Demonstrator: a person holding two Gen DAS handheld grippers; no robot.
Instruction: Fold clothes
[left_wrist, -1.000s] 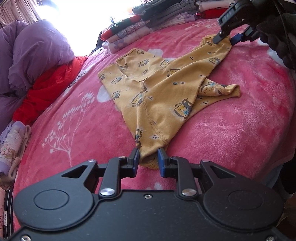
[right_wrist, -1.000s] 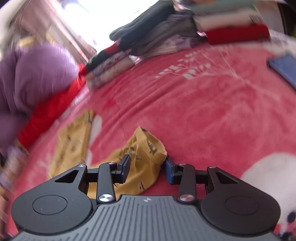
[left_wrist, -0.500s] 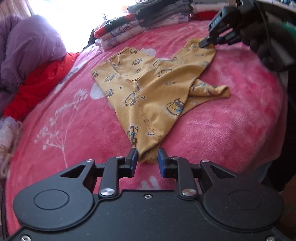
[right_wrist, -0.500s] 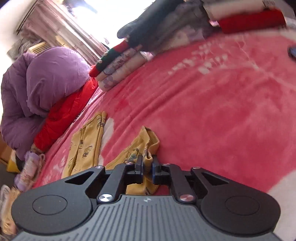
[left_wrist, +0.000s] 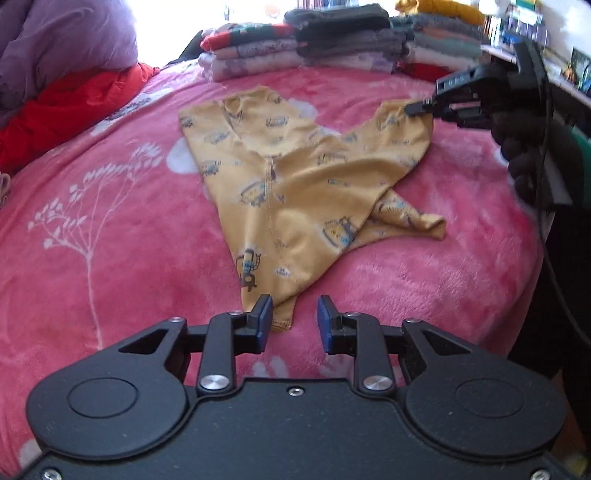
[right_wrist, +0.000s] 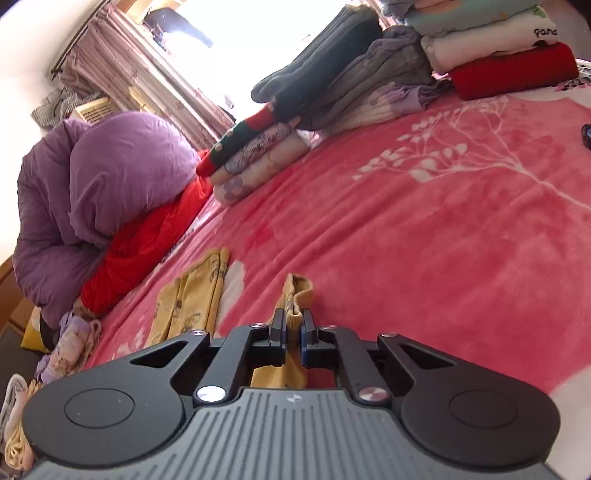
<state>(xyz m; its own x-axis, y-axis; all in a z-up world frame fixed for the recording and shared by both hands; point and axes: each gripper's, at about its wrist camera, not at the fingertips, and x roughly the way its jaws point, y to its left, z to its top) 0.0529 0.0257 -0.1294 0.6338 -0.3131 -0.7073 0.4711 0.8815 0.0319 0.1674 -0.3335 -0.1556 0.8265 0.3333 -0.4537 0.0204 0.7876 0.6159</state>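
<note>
Currently on the bed: one pair of yellow printed trousers (left_wrist: 295, 192), spread flat on a pink blanket (left_wrist: 110, 229) with a white tree pattern, one leg end folded under at the right. Left tool (left_wrist: 294, 319): fingers spread, set either side of the near cuff, which lies just beside the left finger and is not gripped. Right tool (right_wrist: 293, 328): pressed together, pinching the ribbed far edge of the trousers; in the left wrist view it is seen held by a dark-gloved hand (left_wrist: 524, 147). Behind: stacks of folded clothes (left_wrist: 314, 48) along the far edge of the bed. At left: purple quilt (right_wrist: 107, 184) resting over a red garment (right_wrist: 144, 240).
</note>
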